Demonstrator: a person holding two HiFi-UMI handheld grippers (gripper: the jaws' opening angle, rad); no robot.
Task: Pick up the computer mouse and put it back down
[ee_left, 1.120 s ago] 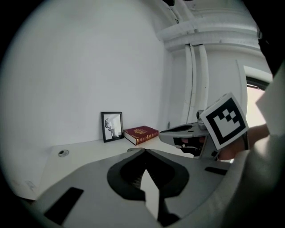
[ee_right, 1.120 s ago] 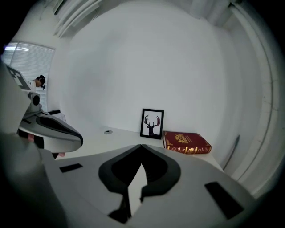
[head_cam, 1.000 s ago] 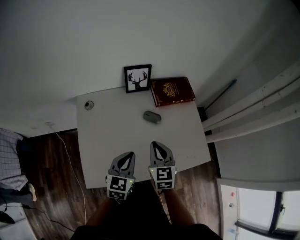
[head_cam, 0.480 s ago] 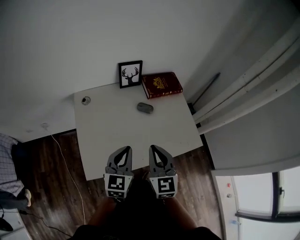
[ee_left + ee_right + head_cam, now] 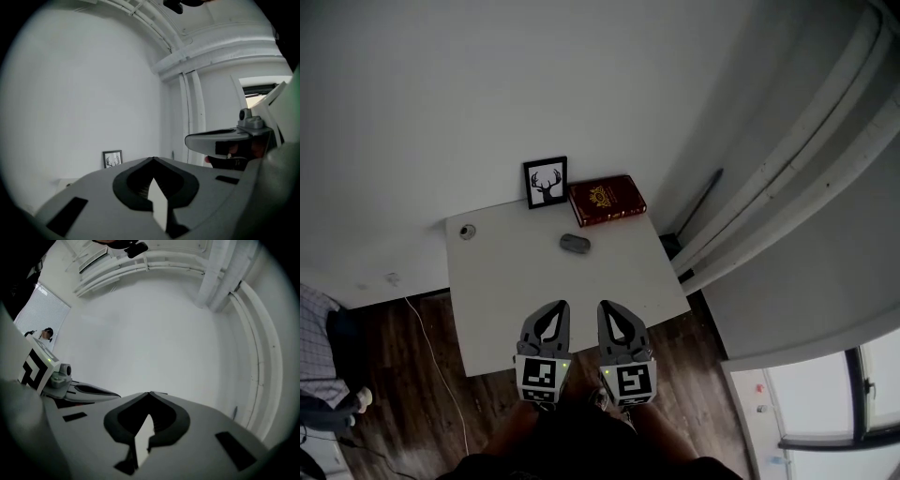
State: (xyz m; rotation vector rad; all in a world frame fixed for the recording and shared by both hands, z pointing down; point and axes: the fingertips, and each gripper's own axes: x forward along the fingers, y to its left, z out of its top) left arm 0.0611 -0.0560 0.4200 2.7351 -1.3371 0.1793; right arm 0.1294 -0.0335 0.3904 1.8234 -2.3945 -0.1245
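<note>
A grey computer mouse (image 5: 575, 244) lies on the white table (image 5: 516, 281), toward its far side, in the head view. My left gripper (image 5: 559, 306) and right gripper (image 5: 605, 306) hang side by side over the table's near edge, well short of the mouse. Both are shut with nothing between their jaws. In the left gripper view my left gripper (image 5: 152, 159) points at the wall, and the right gripper's body (image 5: 220, 140) shows to its right. The right gripper view shows my right gripper (image 5: 149, 393) aimed at bare wall; the mouse is hidden in both gripper views.
A framed deer picture (image 5: 546, 184) leans against the wall at the table's back, with a dark red book (image 5: 607, 200) lying beside it. A small round object (image 5: 467, 231) sits at the far left corner. A cable (image 5: 431, 328) trails on the wood floor at left.
Both grippers have risen and drawn back toward the table's near edge, staying shut. The table and mouse look smaller and farther off. The mouse has not moved on the table.
</note>
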